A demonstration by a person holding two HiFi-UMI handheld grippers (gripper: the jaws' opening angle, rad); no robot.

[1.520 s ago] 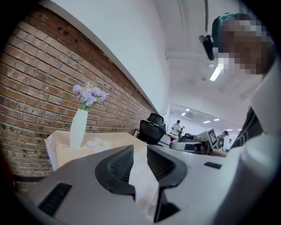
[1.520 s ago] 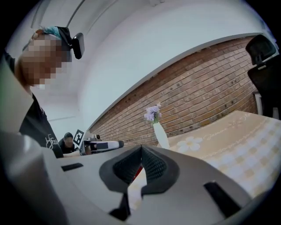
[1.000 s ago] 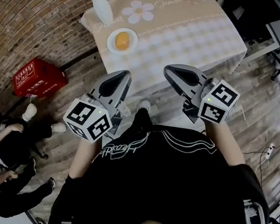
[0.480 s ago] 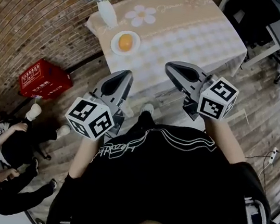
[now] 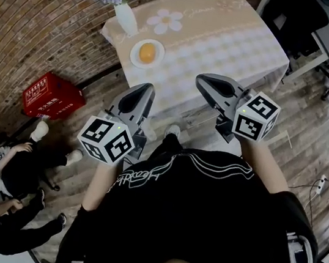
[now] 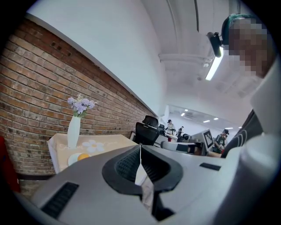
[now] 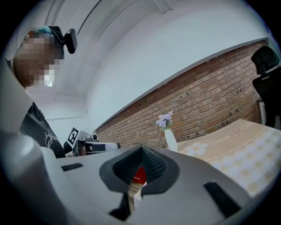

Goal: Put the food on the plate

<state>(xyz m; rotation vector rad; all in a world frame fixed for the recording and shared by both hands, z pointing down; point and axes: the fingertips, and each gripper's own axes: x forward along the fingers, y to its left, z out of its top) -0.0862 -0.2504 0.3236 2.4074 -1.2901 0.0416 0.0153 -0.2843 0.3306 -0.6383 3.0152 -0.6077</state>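
Brick wall [image 5: 40, 15] beside table [image 5: 228, 39] — plate [image 5: 133, 53] w/ food [image 5: 147, 51] near its edge.

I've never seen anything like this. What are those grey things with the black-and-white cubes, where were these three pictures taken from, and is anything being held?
There is no robot here. A person holds a two-jaw hand tool in each hand: the left gripper and the right gripper. The patterned cubes are part of the tools. One picture comes from a camera on the person's head, looking down. The other two come from cameras riding on each gripper, looking along its jaws. Ahead stands a table with a vase of flowers and a plate carrying an orange piece of food. Both grippers are shut and empty, short of the table.
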